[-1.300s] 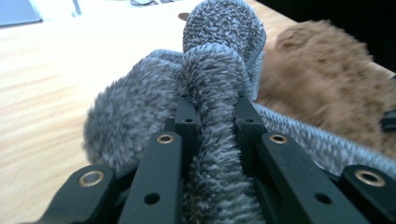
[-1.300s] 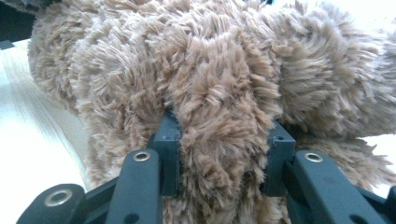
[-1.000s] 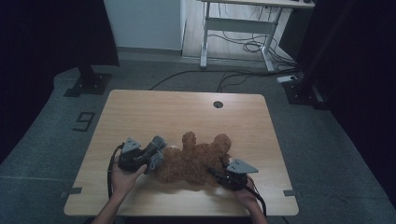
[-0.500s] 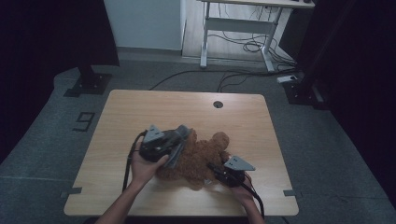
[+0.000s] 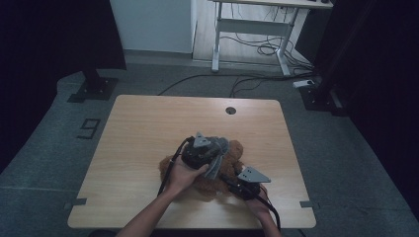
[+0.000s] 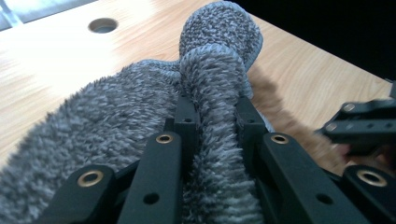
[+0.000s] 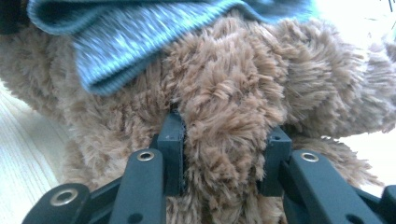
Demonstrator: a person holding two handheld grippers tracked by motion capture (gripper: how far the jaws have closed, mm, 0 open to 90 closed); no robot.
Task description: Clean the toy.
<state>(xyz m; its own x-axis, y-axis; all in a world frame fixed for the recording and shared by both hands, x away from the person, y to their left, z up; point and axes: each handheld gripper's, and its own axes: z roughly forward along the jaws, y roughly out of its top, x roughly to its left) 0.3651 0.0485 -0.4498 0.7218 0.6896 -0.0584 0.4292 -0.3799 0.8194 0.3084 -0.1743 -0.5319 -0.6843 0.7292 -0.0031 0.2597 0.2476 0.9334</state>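
Your left gripper [image 5: 216, 165] grips a fold of grey fuzzy cloth [image 6: 140, 116], draped over the brown plush bear [image 5: 225, 170] near the table [image 5: 148, 123]'s front edge. Your right gripper [image 5: 232, 183], just beside it, clamps the bear's fur.

Light wooden table [image 5: 148, 143] with a round cable hole [image 5: 230, 110]; a brown plush toy [image 5: 232, 165] lies on it.
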